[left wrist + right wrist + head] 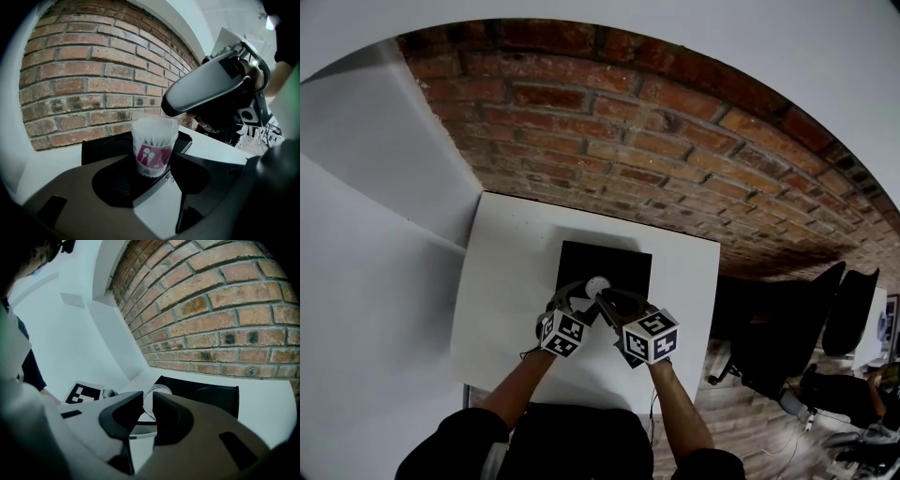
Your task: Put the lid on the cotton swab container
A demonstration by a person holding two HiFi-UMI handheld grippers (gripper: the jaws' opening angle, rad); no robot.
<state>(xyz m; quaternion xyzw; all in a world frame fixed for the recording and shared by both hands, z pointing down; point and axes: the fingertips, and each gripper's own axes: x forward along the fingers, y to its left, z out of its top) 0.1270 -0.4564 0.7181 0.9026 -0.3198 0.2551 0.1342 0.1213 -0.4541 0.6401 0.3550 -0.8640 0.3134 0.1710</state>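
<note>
Left gripper [157, 177] jaws clamp the container [151, 157], packed with swabs [153, 133]; right gripper [147, 404] jaws pinch the clear lid [157, 390] just above it.

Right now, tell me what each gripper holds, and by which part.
Left gripper holds the container by its lower body. Right gripper pinches the lid by its rim.

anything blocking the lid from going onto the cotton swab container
Nothing visible does. The right gripper holds the lid just above the cotton swab container, which the left gripper holds upright over the black mat. Its top looks uncovered.
</note>
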